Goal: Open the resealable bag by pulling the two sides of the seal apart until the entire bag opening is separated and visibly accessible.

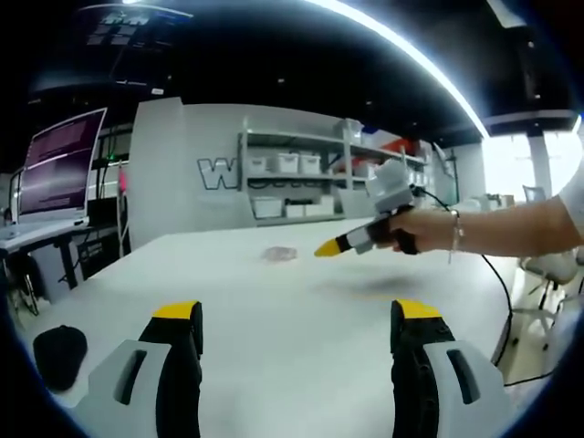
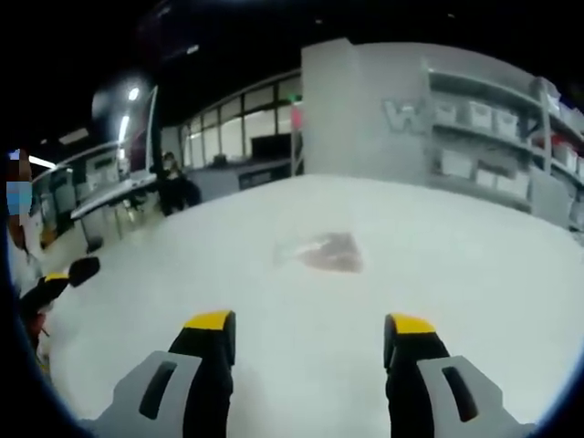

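Left gripper (image 1: 298,319) occupies the bottom of the left gripper view, its two yellow-tipped jaws standing wide apart with nothing between them, above a white table (image 1: 292,365). A dark rounded object (image 1: 59,354) rests on the table at lower left of that frame. Mid-frame, slightly left of centre, the resealable bag (image 1: 280,254) lies flat on the table, well ahead of the jaws. At centre right, a person's hand (image 1: 424,230) holds the right gripper (image 1: 327,247) above the table, its yellow tips pointing toward the bag and just beside it in the frame; contact cannot be determined.

In the right gripper view, the right gripper (image 2: 310,330) sits at the bottom, jaws spread wide and holding nothing. The bag (image 2: 321,251) lies flat at frame centre, apart from the jaw tips. Shelving with white bins (image 2: 474,137) stands at upper right.
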Tool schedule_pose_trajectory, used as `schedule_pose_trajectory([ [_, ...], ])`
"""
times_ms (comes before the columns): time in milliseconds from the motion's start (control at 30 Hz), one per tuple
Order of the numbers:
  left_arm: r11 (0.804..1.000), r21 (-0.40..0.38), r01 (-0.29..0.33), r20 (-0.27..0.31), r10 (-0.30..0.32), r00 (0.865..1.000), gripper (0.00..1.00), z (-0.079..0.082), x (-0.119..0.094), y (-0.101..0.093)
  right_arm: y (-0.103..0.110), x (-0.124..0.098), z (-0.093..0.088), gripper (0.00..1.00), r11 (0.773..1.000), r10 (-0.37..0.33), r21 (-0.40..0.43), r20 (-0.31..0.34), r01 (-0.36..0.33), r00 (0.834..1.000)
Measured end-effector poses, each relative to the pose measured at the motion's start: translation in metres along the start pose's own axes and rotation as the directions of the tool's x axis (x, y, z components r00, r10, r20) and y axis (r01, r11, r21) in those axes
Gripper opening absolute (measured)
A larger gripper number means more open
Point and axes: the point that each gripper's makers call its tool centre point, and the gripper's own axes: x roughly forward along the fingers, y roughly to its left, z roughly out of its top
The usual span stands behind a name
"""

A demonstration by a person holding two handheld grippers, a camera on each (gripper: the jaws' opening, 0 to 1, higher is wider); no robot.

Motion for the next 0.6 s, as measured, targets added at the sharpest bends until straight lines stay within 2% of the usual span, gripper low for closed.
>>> schedule_pose_trajectory([
  [400,1.000,0.002,0.003,0.001,-0.003,1.000,0.83,0.001,0.002,0.003,-0.004,0.009,-0.002,0.64,1.000,-0.023,-0.001,-0.024,0.023,0.999],
  [600,1.000,0.005,0.004,0.005,-0.004,1.000,0.83,0.004,0.002,0.005,0.000,0.011,0.004,0.64,1.000,-0.022,-0.012,-0.007,0.022,1.000],
])
